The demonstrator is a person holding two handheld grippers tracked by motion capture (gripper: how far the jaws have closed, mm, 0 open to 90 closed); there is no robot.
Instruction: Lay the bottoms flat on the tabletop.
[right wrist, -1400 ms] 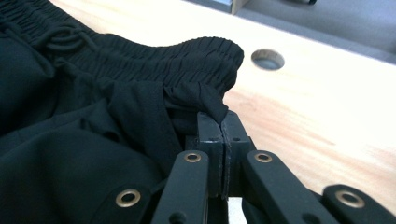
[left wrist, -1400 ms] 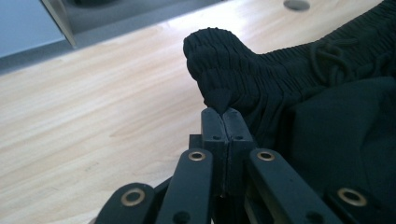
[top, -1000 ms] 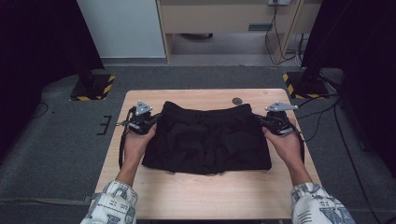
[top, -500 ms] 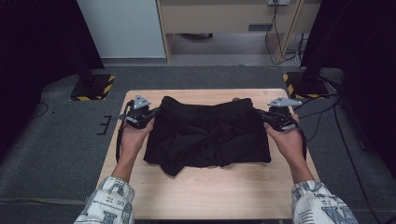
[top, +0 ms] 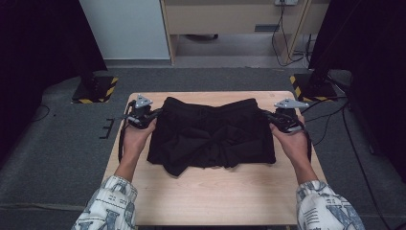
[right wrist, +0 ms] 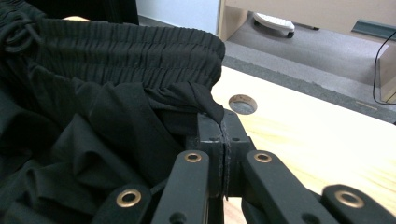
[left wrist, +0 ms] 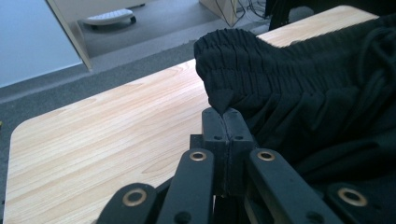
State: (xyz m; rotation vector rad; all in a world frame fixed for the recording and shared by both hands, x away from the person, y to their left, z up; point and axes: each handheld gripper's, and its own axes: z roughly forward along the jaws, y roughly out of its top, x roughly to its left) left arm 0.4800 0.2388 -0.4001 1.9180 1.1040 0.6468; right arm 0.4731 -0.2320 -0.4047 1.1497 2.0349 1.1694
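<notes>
A pair of black shorts (top: 210, 134) lies spread across the far half of the wooden table (top: 225, 191), its elastic waistband toward the far edge. My left gripper (top: 152, 116) is shut on the shorts' left edge just below the waistband; in the left gripper view a pinch of black cloth (left wrist: 222, 100) pokes up from the closed jaws (left wrist: 227, 116). My right gripper (top: 269, 116) is shut on the shorts' right edge, and in the right gripper view the fabric (right wrist: 196, 100) folds into the closed jaws (right wrist: 223, 123). The waistband (right wrist: 140, 46) is gathered, with a drawstring (right wrist: 16, 35) at the left.
A round hole (right wrist: 242, 103) is cut in the tabletop beyond the right gripper. Two yellow-and-black striped stand bases (top: 93, 89) (top: 313, 86) sit on the grey floor at the table's far corners. Cables (top: 335, 120) trail to the right. The near half of the table is bare wood.
Both grippers have carried the shorts toward the far edge of the table, and the cloth has been pulled wider and flatter between them.
</notes>
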